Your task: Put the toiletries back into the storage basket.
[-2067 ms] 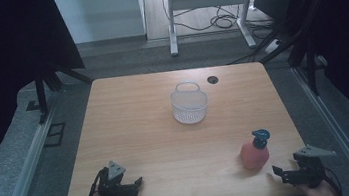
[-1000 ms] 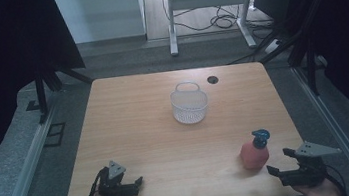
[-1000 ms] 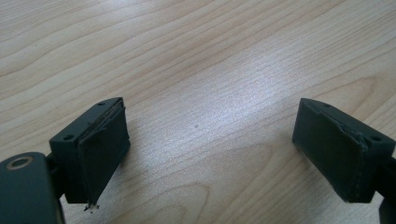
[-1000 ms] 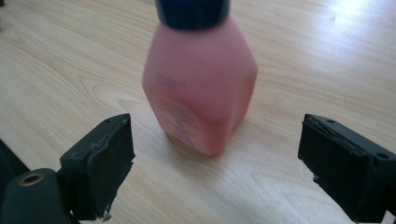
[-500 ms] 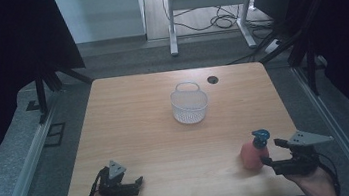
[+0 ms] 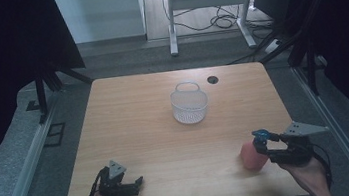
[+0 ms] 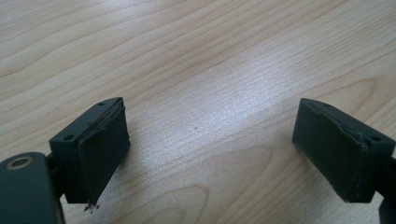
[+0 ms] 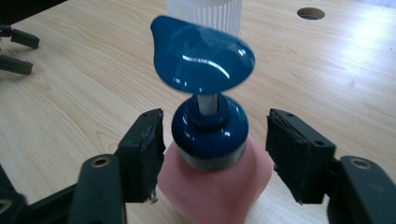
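A pink plastic pump bottle with a glossy dark-blue collar and pump head (image 6: 253, 155) stands upright near the right front edge of the light wooden counter (image 6: 155, 125). The right claw (image 6: 264, 148) is spread, one jaw on each side of the bottle's shoulder just under the collar, with a small gap at either pad; it grips nothing yet. The left claw (image 6: 137, 182) rests near the left front corner, also spread and empty over bare wood. A white ribbed plastic basket with a thin handle (image 6: 189, 105) sits mid-counter, well apart from both, with a round cable hole (image 6: 212, 79) behind it.

The bottle looks stiff-walled but smooth, so it could slip or twist. The shoulder below the collar seems the best hold: the collar would stop it sliding down. The pump head would likely sink or swivel if pinched. Its weight depends on fill, which cannot be judged.
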`<state>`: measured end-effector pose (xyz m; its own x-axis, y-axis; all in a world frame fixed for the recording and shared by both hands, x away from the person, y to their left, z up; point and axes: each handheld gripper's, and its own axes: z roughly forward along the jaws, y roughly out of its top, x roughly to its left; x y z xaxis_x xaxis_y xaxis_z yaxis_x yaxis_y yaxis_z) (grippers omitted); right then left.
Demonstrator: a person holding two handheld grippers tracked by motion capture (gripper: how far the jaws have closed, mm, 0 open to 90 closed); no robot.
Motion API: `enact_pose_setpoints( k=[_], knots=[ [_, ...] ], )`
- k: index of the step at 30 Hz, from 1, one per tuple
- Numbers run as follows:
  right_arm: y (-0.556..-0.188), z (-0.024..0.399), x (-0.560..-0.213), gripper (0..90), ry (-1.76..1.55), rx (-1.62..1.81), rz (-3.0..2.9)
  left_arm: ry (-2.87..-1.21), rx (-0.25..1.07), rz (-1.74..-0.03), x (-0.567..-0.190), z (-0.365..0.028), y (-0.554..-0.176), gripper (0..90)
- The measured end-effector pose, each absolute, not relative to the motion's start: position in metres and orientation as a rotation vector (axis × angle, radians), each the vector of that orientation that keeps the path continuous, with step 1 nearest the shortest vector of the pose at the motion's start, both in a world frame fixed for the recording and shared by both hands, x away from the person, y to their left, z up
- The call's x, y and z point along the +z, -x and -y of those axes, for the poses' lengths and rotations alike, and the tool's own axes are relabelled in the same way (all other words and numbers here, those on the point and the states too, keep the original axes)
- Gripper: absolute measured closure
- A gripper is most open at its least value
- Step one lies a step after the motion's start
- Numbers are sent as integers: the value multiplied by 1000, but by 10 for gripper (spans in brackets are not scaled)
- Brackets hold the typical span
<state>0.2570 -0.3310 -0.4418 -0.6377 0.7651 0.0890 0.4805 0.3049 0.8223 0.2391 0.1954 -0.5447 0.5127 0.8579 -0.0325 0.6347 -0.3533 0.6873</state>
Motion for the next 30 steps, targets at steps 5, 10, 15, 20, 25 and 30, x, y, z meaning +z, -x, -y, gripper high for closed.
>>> enact_pose_setpoints(
  k=[5,10,15,20,25,30],
  knots=[
    [-262,327,-442,435,-1105,1251,-2271,-2106,442,-1213,-545,-195,-239,103],
    [-263,325,-442,507,-1094,1222,-2289,-2106,442,-1213,-545,-195,-239,103],
    [-261,321,-439,523,-1081,1181,-2278,-2106,444,-1214,-545,-195,-239,103],
    [-264,320,-436,525,-1096,1163,-2258,-2106,444,-1213,-545,-195,-239,103],
    [-268,320,-430,525,-1093,1193,-2255,-2106,445,-1213,-545,-195,-239,103],
    [-277,315,-420,525,-1082,1223,-2258,-2102,445,-1215,-545,-195,-239,103]
  ],
)
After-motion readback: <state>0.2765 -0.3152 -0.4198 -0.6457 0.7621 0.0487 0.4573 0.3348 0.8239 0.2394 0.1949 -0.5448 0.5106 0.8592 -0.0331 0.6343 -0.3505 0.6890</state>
